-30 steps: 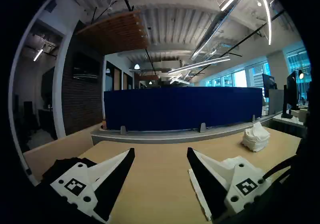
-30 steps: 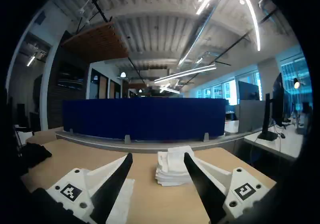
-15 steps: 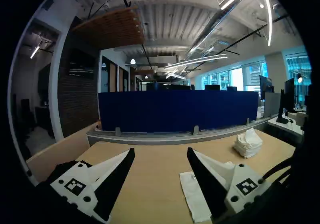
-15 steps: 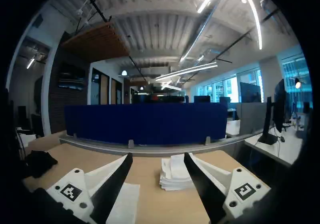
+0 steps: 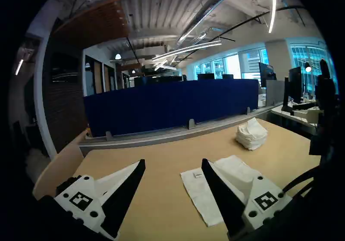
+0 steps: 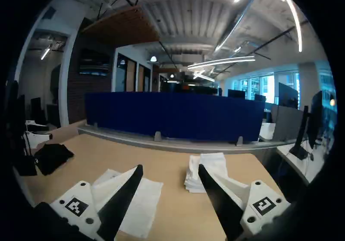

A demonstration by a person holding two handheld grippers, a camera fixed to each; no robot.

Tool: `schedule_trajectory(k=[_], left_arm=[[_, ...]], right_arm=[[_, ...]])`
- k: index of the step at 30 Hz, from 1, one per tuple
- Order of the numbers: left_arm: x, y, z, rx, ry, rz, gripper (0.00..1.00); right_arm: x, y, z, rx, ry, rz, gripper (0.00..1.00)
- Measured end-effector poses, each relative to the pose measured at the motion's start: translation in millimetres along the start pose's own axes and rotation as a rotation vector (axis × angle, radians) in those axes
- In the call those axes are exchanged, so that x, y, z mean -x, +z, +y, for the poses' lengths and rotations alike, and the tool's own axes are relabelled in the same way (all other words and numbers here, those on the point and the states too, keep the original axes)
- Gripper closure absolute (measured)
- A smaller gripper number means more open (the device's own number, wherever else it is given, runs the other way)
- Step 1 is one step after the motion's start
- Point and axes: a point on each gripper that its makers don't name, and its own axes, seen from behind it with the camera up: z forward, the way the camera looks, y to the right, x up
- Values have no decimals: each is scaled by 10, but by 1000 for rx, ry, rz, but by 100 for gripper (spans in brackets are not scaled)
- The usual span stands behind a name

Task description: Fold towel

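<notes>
Two grippers, the left gripper (image 5: 172, 161) and the right gripper (image 6: 169, 166), hang over a wooden table (image 5: 164, 150), jaws wide and empty. A white towel (image 5: 196, 190) lies flat just below them. A stack of folded towels (image 5: 250, 135) sits toward the table's far right corner. A blue divider (image 5: 172, 107) lines the far edge.

Bare tabletop (image 5: 159, 163) lies open at 12 o'clock; the towel stack (image 5: 251, 134) sits at 2 o'clock, the blue divider (image 5: 172, 105) walls the far edge
</notes>
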Motion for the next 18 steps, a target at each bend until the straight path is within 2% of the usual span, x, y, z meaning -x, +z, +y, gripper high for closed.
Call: schedule_trajectory(k=[11, 14, 18], left_arm=[[273, -34, 360, 176, 63, -113, 3], [333, -35, 393, 192, 75, -131, 3], [391, -20, 433, 202, 86, -146, 3]], right_arm=[[353, -94, -354, -170, -75, -173, 0], [448, -117, -435, -207, -105, -213, 0], [517, -103, -499, -228, -133, -227, 0]])
